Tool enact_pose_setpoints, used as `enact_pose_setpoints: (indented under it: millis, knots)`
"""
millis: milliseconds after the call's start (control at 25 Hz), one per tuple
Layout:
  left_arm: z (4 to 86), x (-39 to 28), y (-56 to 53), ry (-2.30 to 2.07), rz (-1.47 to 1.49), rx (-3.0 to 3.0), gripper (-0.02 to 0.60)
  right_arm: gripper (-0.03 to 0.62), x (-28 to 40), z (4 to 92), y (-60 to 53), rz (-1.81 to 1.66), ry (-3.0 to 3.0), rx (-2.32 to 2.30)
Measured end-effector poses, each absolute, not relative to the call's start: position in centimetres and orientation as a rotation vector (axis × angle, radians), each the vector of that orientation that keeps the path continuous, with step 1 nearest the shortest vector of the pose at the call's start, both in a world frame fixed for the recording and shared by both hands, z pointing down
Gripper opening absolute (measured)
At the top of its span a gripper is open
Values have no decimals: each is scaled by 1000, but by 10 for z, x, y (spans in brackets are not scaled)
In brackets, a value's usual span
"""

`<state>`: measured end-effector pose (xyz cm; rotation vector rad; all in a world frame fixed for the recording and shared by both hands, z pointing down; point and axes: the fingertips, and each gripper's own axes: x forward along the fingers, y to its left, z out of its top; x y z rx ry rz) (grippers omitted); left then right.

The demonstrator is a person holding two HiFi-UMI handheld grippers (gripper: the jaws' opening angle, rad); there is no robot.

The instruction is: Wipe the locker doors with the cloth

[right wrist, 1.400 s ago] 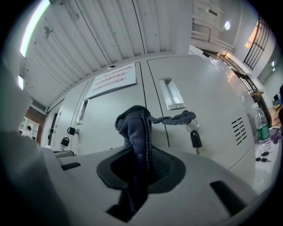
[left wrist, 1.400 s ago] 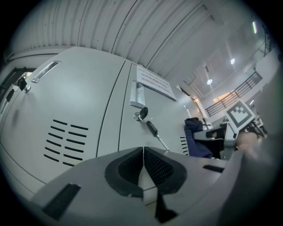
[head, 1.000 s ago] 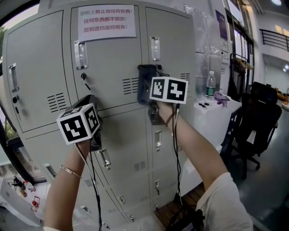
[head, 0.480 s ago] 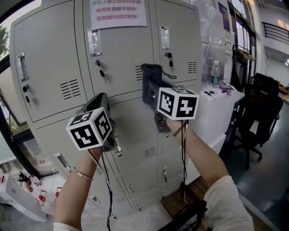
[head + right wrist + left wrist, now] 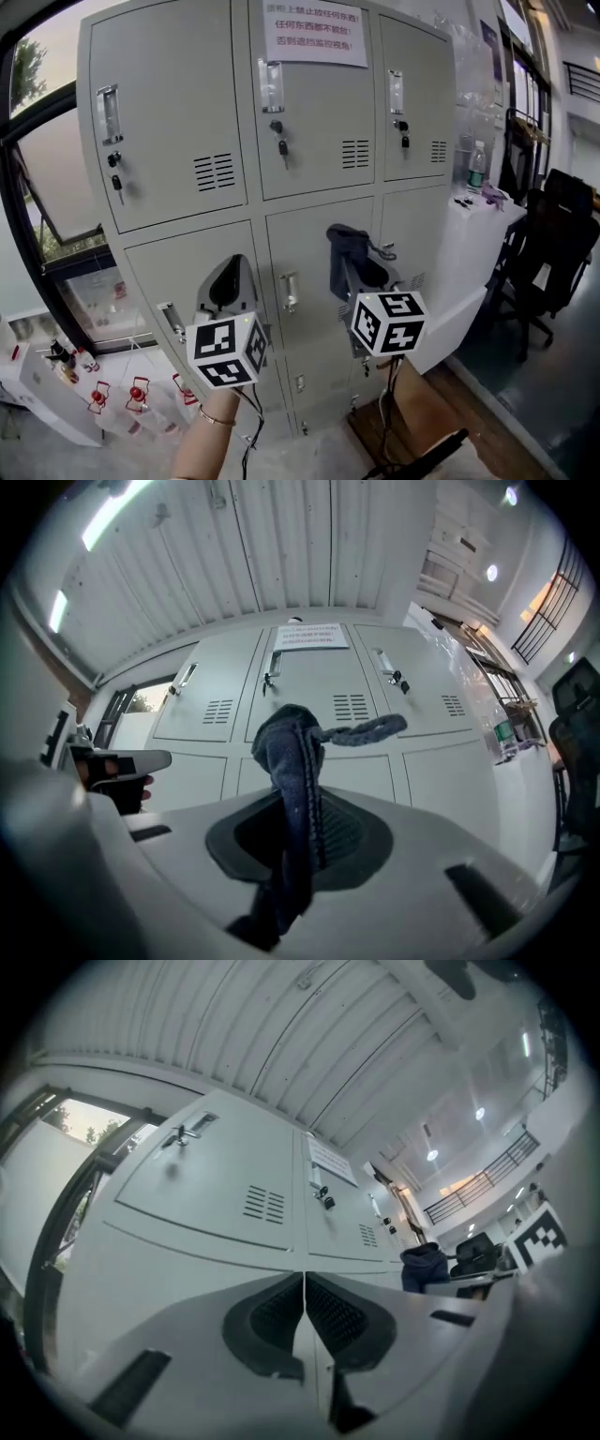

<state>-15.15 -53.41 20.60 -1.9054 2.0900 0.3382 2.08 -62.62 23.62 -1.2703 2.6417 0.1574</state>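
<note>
A white table (image 5: pixel 467 239) beside the grey lockers (image 5: pixel 169 122) carries a clear bottle (image 5: pixel 476 165), a purple item (image 5: pixel 494 194) and a few small dark pieces (image 5: pixel 463 201); the lockers stand on the floor (image 5: pixel 525 398); a black office chair (image 5: pixel 551 262) stands on that floor, near the table.

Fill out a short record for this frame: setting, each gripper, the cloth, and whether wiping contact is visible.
setting: grey lockers, with a paper notice on the top row
left gripper: jaws together, nothing between them
right gripper: jaws closed on the cloth
cloth: dark blue, bunched, sticking up past the jaws, in front of the lockers' middle row
contact with lockers: cannot tell from these views
nearby: bottle on a white table at right
</note>
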Motion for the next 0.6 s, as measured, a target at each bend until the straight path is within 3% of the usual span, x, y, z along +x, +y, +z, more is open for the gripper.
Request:
enact_pose_setpoints:
  millis: [320,600]
  knots:
    - [299,-214,-506,2296,293,-1852,11,46,-18,302,-590,35,2634,-1342]
    - [310,-219,-504,2324,336,-1921,11,40,-31,304,-582,28,2659,-1322]
